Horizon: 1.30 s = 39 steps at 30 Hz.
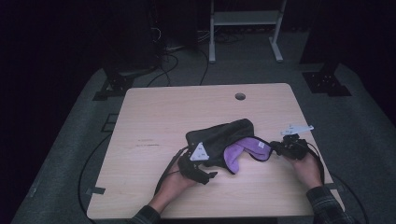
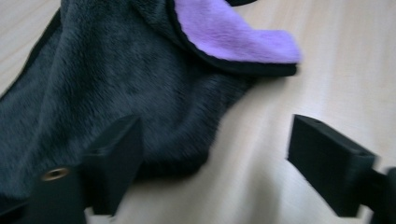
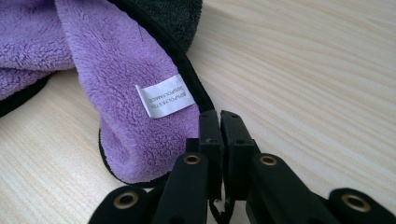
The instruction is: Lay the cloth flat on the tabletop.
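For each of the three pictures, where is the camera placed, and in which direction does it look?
High view: above the person's side, facing forward and down on the table; forearms, hands and both tongs show.
Left gripper view: on the left tongs, looking along open jaws at the cloth.
Right gripper view: on the right tongs, jaws shut on the cloth's black hem.
Shared: the dark cloth with its purple side, and the wooden tabletop.

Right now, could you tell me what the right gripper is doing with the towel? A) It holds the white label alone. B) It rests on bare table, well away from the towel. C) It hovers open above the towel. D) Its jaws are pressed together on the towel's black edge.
D: in the right gripper view, the right gripper has its jaws closed together on the black hem of the towel, beside the white label, which hangs free.
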{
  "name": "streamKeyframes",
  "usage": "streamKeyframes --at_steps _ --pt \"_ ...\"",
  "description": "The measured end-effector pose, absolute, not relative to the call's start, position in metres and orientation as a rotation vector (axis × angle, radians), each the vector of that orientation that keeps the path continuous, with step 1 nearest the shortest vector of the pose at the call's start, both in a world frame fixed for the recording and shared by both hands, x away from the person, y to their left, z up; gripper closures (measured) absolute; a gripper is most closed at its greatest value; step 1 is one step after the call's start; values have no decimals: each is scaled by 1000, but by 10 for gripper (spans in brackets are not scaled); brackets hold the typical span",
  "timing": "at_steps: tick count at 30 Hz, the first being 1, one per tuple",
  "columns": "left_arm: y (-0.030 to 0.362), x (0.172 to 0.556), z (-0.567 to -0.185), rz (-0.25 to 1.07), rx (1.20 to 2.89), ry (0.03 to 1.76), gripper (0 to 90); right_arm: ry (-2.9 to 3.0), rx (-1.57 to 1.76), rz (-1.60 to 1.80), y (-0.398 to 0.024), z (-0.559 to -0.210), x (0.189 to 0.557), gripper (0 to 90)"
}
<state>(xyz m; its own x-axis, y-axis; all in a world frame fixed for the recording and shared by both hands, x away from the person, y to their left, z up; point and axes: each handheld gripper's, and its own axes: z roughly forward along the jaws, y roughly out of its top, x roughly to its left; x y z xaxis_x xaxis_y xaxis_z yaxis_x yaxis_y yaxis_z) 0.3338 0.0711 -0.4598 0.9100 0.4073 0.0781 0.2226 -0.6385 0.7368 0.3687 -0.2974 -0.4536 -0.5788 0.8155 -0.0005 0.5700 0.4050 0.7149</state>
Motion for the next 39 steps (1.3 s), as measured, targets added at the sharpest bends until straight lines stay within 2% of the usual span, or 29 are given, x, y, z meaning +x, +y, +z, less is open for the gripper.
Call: streamKeyframes --at_steps 2,4,5,6,7,9,14,21,23,27,29,34,36,37,39 --pt "66 340 -463 331 2293 439 307 2316 1197 975 -297 -453 369 872" --pt "62 344 -464 330 2312 428 479 2315 1194 982 -297 -452 368 872" --pt "60 346 -465 334 2326 418 479 2312 1193 985 -297 -452 368 872" --pt "58 347 -465 340 2335 410 676 2311 1193 990 -298 -451 368 872" --pt "58 348 -463 329 2342 409 795 2308 1191 993 -298 -451 368 872" --pt "60 348 -458 312 2341 409 845 2308 1184 995 -299 -450 367 872" --pt "76 343 -436 282 2267 408 851 2300 1184 1004 -299 -448 366 873" --pt "135 335 -396 233 2073 497 852 2298 1174 1003 -300 -447 366 873" --pt "149 340 -393 267 2064 540 852 2300 1175 998 -299 -447 366 873" --pt "165 355 -400 306 2057 632 851 2306 1172 996 -298 -448 367 874" --pt "173 376 -417 342 2089 722 851 2313 1167 982 -296 -449 368 874" --pt "174 397 -439 391 2142 806 841 2310 1181 963 -297 -450 369 874" --pt "174 400 -446 413 2152 833 738 2304 1188 952 -299 -451 370 875" --pt "174 399 -446 419 2155 833 738 2301 1195 955 -300 -451 371 875" --pt "176 394 -441 412 2148 821 602 2296 1201 957 -304 -451 370 874"
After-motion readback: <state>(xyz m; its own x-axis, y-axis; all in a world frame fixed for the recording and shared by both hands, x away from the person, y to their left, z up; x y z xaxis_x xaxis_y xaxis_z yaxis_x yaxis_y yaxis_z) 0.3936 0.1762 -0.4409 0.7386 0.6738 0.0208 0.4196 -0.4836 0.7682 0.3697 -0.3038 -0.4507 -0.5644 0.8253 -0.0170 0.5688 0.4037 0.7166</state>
